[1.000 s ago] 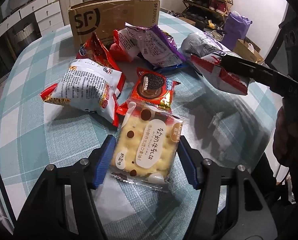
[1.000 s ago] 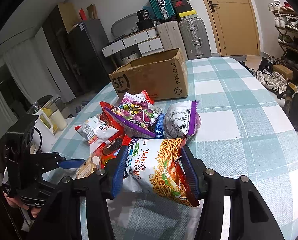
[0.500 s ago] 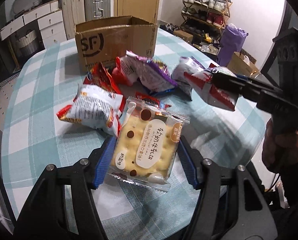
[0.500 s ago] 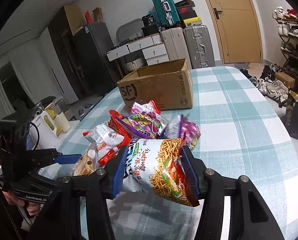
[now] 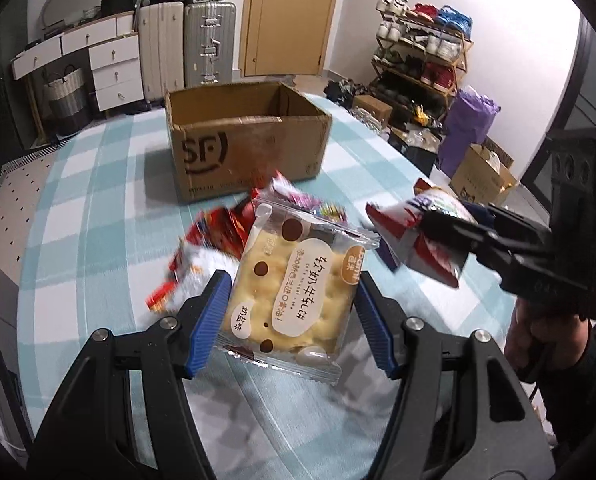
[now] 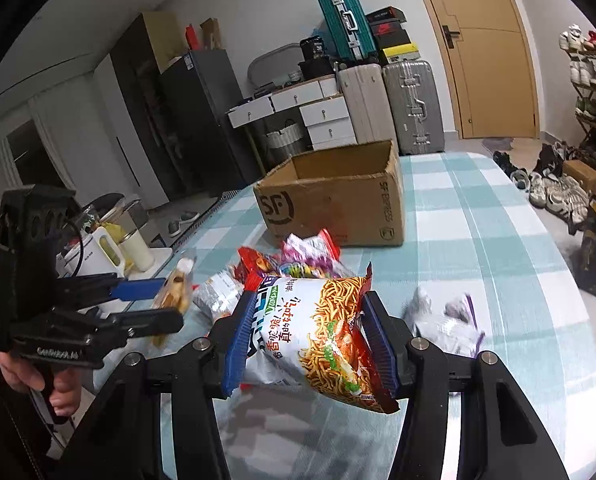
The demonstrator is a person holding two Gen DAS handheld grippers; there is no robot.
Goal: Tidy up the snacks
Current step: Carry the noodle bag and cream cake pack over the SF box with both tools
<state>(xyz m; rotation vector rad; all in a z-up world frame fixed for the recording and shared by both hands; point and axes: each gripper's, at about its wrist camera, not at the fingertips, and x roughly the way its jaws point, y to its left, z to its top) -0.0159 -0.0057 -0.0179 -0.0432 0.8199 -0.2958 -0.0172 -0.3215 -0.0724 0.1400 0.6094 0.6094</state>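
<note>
My left gripper is shut on a yellow cracker packet and holds it above the table. It also shows in the right wrist view, at the left. My right gripper is shut on a noodle-snack bag, lifted off the table; it also shows in the left wrist view, at the right. An open cardboard box marked SF stands at the far side of the table, also in the right wrist view. Several loose snack bags lie in front of it.
The round table has a teal checked cloth. A silver and purple bag lies to the right of the pile. A kettle and cups stand beside the table. Suitcases and a shoe rack are behind.
Both grippers have risen with their packets and tilted up toward the box. The box's open inside now shows, and the pile on the table sits lower in both views.
</note>
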